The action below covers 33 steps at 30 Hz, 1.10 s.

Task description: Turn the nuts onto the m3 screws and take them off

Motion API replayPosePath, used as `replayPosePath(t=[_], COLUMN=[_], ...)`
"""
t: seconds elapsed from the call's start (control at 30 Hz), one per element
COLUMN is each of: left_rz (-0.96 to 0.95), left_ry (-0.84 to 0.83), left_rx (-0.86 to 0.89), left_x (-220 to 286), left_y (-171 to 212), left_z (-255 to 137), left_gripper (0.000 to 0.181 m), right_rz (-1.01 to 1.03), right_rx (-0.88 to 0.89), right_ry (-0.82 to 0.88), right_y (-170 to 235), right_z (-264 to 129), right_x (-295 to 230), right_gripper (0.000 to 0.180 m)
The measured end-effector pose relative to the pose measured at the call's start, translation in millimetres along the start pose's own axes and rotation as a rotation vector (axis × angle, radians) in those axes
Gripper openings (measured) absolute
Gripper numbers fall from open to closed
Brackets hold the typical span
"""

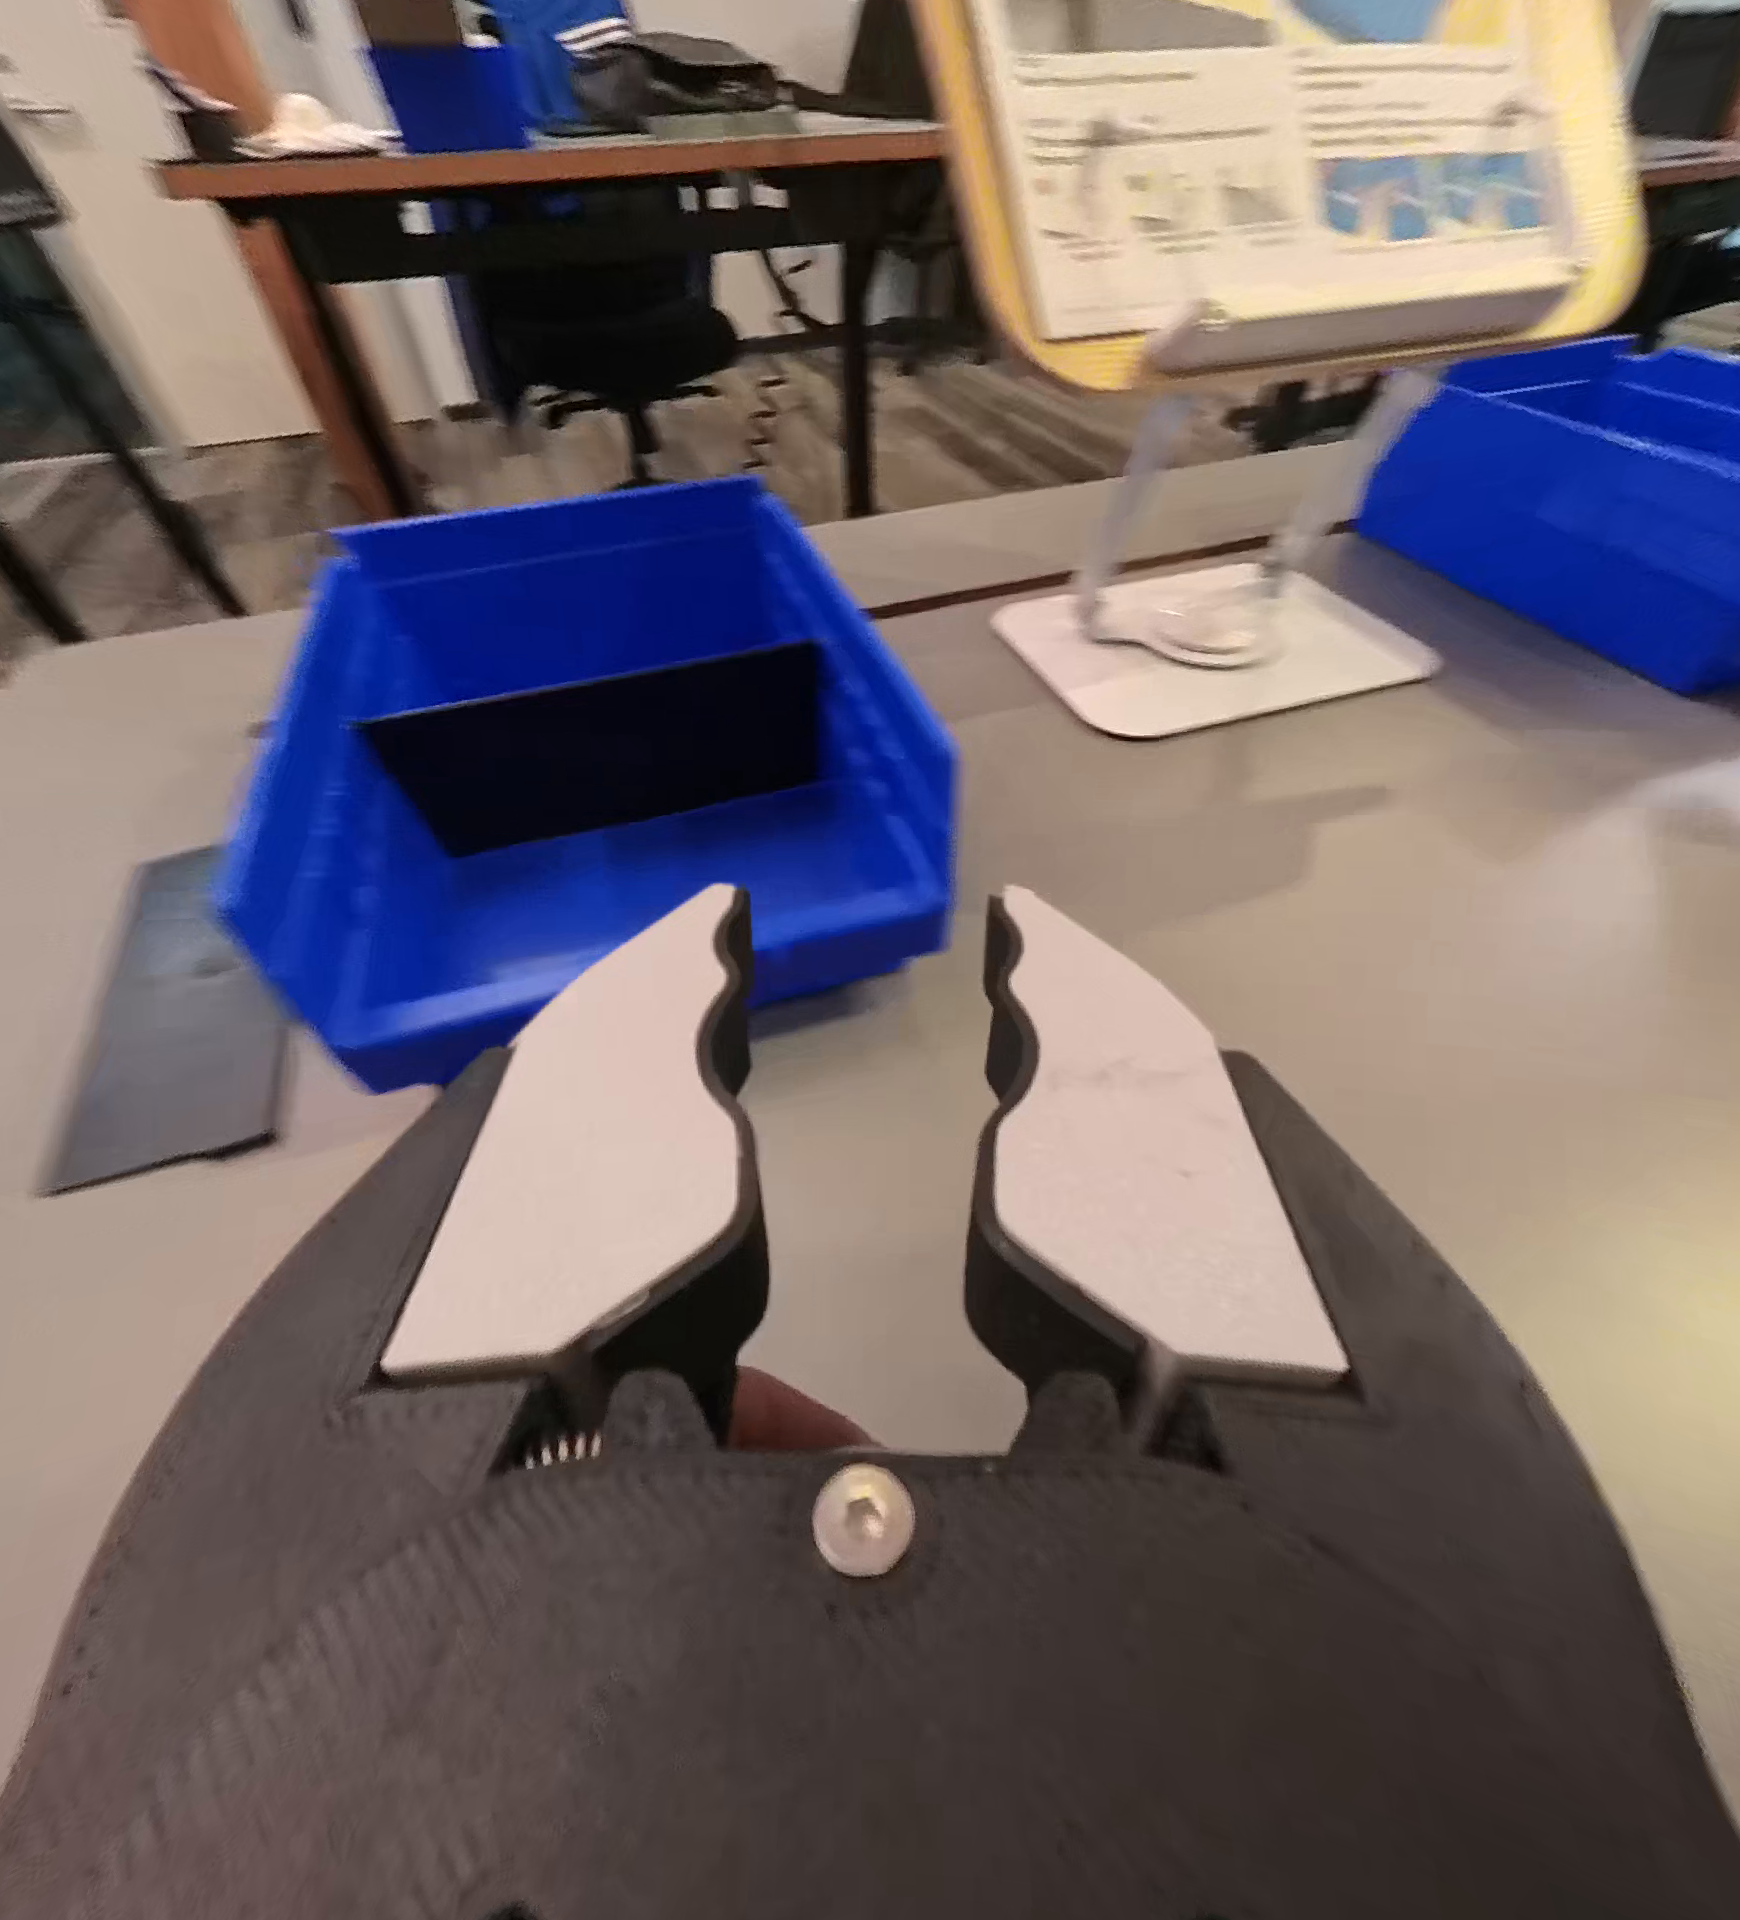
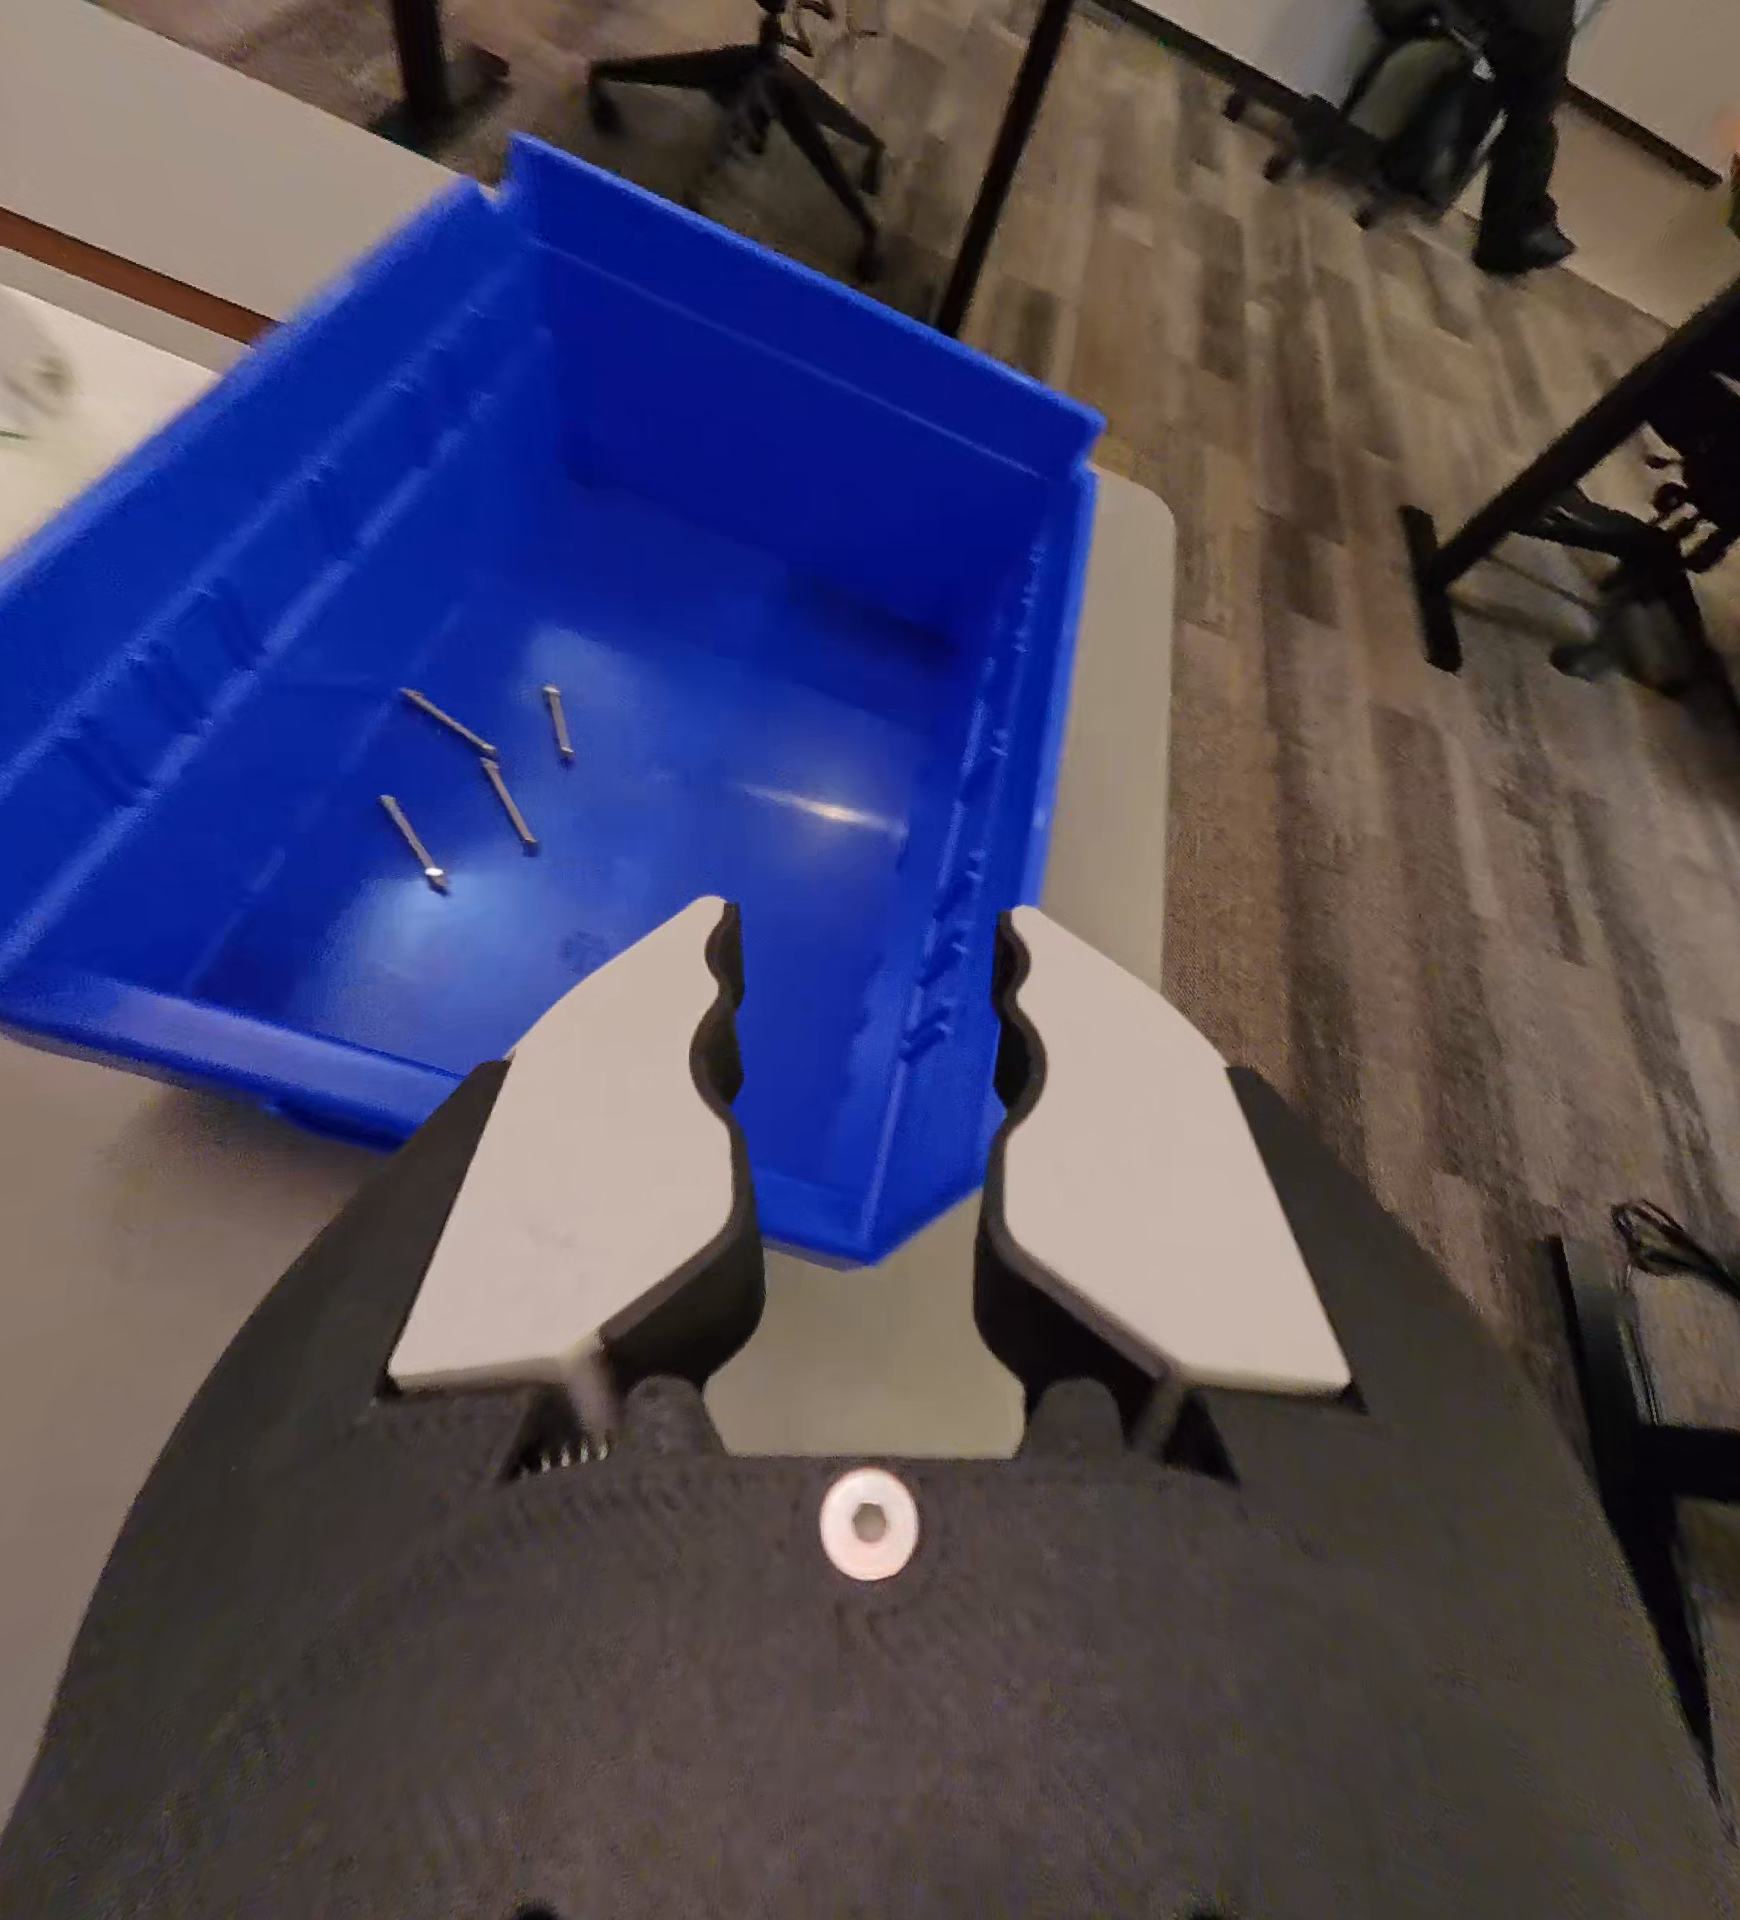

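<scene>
Several thin silver screws [image 2: 507, 798] lie loose on the floor of a blue bin [image 2: 222, 582] in the right wrist view. My right gripper [image 2: 866, 920] is open and empty, above the bin's near right corner. My left gripper [image 1: 866, 904] is open and empty, above the grey table just in front of another blue bin [image 1: 388, 831] with a black divider [image 1: 596, 743]. No nuts show in either view.
A tablet on a white stand [image 1: 1209, 665] is at the back right of the left wrist view, with a third blue bin [image 1: 1593, 551] beyond it. A dark flat mat [image 1: 170, 1029] lies left of the divided bin. The table edge [image 2: 1146, 727] drops to carpet on the right. One gripper's finger ends stand about 70 cm off the other's.
</scene>
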<state>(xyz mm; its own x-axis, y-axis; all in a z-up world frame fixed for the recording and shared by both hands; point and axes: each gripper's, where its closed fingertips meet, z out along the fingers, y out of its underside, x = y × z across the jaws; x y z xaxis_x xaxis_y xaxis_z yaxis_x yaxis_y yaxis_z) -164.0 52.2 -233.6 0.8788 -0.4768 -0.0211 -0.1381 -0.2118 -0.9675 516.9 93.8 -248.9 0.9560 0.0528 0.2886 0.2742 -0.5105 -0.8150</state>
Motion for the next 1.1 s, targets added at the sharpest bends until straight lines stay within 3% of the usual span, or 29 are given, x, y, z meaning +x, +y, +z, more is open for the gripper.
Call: replayPosePath(t=[0.1,0.23,0.43,0.57,0.67,0.9,0.93,1.03,1.1], left_rz=[0.027,0.04,0.046,0.003,-0.087,-0.046,-0.052,-0.126,-0.139], left_ry=[-0.062,-0.116,-0.161,-0.169,-0.13,-0.113,-0.115,-0.115,-0.102], left_rx=[-0.006,-0.021,-0.062,-0.046,-0.047,-0.111,-0.111,-0.141,-0.121], left_x=[-26,-48,-71,-93,-109,-118,-119,-130,-132], left_y=[-8,-11,-4,-7,-5,-2,-1,16,19], left_z=[5,10,30,47,61,84,85,96,99], left_gripper=[0.044,0.047,0.051,0.065,0.075,0.069,0.074,0.113,0.106], right_rz=[0.041,0.064,0.105,0.144,0.15,0.118,0.112,0.108,0.101], right_rx=[-0.047,-0.141,-0.151,-0.163,-0.162,-0.155,-0.152,-0.144,-0.143], right_ry=[0.011,-0.045,-0.089,-0.137,-0.176,-0.198,-0.202,-0.214,-0.218], right_y=[20,48,57,64,66,67,67,66,67], right_z=[7,25,37,46,48,49,49,48,47], right_x=[15,14,20,18,14,14,14,13,12], right_gripper=[0.051,0.043,0.01,0.024,0.01,0.004,0.004,0.003,0.003])
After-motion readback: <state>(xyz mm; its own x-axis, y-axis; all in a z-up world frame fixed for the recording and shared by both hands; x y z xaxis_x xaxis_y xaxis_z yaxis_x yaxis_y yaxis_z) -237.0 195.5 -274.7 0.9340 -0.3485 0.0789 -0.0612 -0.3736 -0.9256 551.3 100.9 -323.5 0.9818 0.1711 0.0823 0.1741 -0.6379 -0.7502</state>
